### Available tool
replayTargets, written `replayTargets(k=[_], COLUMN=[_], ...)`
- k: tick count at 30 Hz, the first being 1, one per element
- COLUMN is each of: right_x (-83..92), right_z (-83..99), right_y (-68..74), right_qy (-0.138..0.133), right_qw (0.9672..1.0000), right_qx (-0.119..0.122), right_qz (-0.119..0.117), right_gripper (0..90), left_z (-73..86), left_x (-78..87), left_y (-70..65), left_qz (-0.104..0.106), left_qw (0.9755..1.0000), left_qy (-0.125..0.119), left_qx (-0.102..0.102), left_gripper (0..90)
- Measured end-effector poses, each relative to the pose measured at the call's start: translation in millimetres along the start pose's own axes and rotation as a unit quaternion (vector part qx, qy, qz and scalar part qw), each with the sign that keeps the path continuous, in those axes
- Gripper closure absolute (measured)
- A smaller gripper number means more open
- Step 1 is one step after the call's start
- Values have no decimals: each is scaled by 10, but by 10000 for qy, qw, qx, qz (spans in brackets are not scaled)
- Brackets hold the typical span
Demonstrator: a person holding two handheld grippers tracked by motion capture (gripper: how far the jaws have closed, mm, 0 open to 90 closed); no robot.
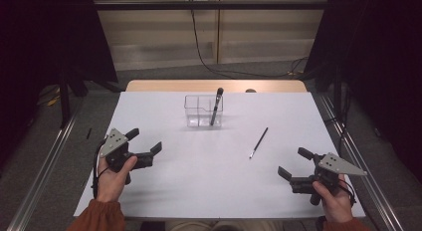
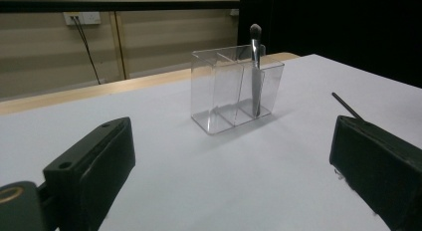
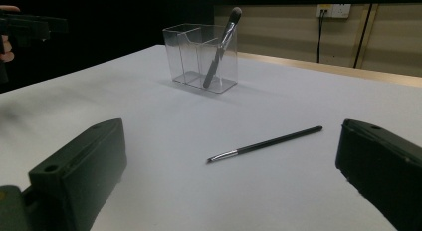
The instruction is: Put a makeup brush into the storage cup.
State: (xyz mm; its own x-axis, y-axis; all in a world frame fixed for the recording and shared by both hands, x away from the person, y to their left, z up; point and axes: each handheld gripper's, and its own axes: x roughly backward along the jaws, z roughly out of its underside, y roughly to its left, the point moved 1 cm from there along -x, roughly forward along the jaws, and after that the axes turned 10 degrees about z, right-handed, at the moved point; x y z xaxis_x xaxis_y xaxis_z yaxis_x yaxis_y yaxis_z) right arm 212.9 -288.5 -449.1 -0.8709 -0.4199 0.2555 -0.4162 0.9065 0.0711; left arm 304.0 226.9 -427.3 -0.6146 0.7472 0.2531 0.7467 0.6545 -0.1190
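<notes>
A clear plastic organiser with compartments stands at the far middle of the white table. A dark makeup brush leans upright in its right compartment. A thin black brush lies flat on the table, right of centre; its handle end pokes out past a jaw in the left gripper view. My left gripper is open at the near left, empty. My right gripper is open at the near right, empty, with the thin brush ahead of it.
A wooden strip borders the table's far edge. Metal rails run along both sides. A cable trails over the floor behind, from a wall socket. Bare table lies between the grippers.
</notes>
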Motion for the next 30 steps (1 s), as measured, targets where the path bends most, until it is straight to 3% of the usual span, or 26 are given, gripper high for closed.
replayTargets(k=[5, 10, 18, 26, 30], right_x=[0, -2, -4, 5, 13], right_z=[-1, 3, 0, -1, 0], right_y=[2, 0, 1, -3, -9], right_qy=[4, 10, 15, -9, -18], right_qw=[10000, 10000, 10000, 10000, 10000], right_qx=[-9, 3, 4, 13, -12], right_qz=[6, 23, 45, 86, 86], right_gripper=[0, 0, 0, 0, 0], left_z=[47, 96, 234, 300, 335], left_x=[87, 180, 353, 482, 550], left_y=[-59, -79, -177, -196, -185], left_qz=[-21, -183, -142, -225, -273], left_qw=[10000, 9998, 9999, 9996, 9993], left_qy=[11, -49, -26, -100, -155], left_qx=[-19, 9, 78, 98, 201], left_gripper=[40, 38, 32, 32, 28])
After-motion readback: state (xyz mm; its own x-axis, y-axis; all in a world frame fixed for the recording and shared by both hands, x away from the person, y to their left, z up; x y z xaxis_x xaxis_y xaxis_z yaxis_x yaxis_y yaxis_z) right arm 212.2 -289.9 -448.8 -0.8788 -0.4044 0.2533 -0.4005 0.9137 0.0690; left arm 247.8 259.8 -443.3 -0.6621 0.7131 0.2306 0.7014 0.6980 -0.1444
